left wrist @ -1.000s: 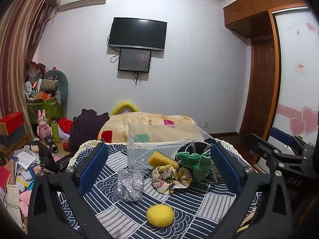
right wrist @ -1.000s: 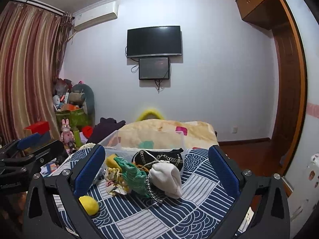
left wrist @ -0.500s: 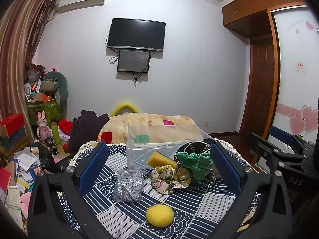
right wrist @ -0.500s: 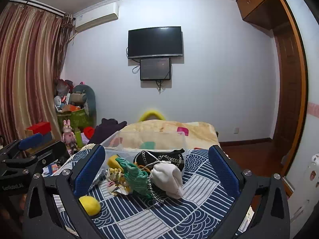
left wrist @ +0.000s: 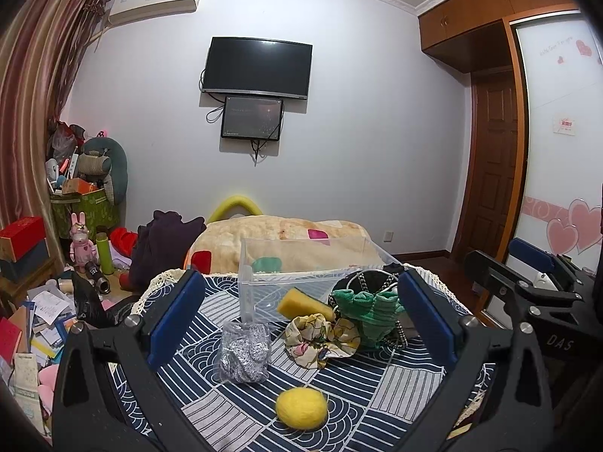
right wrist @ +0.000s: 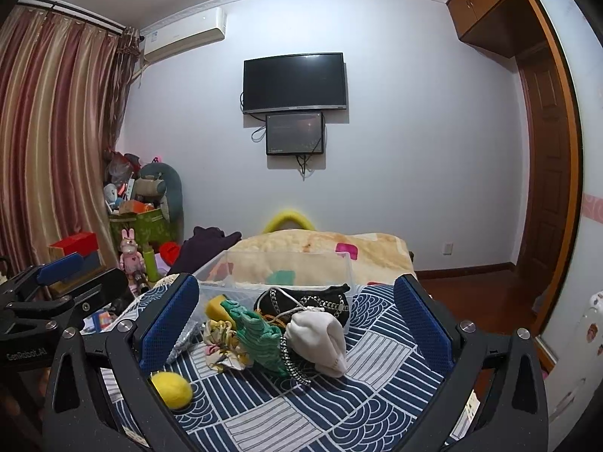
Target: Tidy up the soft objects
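On the blue patterned tablecloth (left wrist: 377,395) lie a yellow felt ball (left wrist: 300,408), a silver scrubber (left wrist: 244,350), a floral scrunchie (left wrist: 318,339), a yellow sponge (left wrist: 301,303) and a green knit piece (left wrist: 367,310) with a black chained pouch behind it. A clear plastic bin (left wrist: 309,263) stands at the far edge. My left gripper (left wrist: 299,320) is open and empty, held above the near side. My right gripper (right wrist: 296,324) is open and empty. Its view shows a white soft bundle (right wrist: 320,337), the green knit piece (right wrist: 260,335), the ball (right wrist: 171,390) and the bin (right wrist: 279,267).
A bed with a beige blanket (left wrist: 286,237) lies beyond the table. Clutter, boxes and toys (left wrist: 79,233) fill the left floor. A wooden door (left wrist: 490,173) and wardrobe are on the right. The other gripper shows at each view's side (left wrist: 535,290).
Both grippers have drifted only slightly; the objects on the table have not moved.
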Available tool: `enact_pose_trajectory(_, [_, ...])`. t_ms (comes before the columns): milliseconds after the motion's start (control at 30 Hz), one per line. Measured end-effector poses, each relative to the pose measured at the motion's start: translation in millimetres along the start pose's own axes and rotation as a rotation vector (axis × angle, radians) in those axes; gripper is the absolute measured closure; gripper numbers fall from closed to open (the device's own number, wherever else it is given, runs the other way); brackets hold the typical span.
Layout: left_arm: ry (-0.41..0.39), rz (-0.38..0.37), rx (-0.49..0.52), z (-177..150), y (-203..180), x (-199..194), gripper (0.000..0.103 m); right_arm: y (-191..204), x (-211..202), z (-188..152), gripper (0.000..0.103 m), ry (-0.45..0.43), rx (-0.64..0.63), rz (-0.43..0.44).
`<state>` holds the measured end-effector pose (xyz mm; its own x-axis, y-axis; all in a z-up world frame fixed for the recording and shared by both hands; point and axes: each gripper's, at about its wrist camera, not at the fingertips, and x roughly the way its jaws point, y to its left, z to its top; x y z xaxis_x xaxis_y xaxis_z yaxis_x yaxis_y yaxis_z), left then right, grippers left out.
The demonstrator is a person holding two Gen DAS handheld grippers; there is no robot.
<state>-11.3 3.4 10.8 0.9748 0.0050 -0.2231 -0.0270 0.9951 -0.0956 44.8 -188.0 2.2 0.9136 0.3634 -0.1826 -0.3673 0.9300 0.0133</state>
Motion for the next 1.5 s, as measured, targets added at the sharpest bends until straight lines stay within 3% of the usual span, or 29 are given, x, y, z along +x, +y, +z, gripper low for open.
enact_pose_trajectory(900, [0.011,-0.007,-0.005,-5.4,1.2,3.7,0.000,-1.2,-2.0,-1.8,0.000,-0.007,0.013,0.003])
enact_pose_trajectory(1033, [0.060,-0.027,-0.008,-17.6,3.8,11.6,0.000,-8.2,1.9,-9.4,0.000,-0.005,0.054,0.034])
enact_pose_trajectory(1167, [0.110,-0.013,-0.004,-32.9,6.1,19.7,0.001,-13.8,15.1,-14.1,0.000,0.064,0.071,0.029])
enact_pose_trajectory(1333, [0.192,-0.023,-0.023,-53.6,10.3,32.9,0.015,-11.1,25.5,-25.2,0.000,0.108,0.035,0.001])
enact_pose_trajectory(1433, [0.271,-0.024,-0.045,-72.0,12.5,46.2,0.021,-6.5,29.7,-32.3,0.008,0.130,0.006,0.000])
enact_pose_trajectory(1500, [0.313,-0.035,-0.053,-82.3,13.2,52.7,0.024,-5.4,35.2,-36.6,0.020,0.157,0.001,0.002])
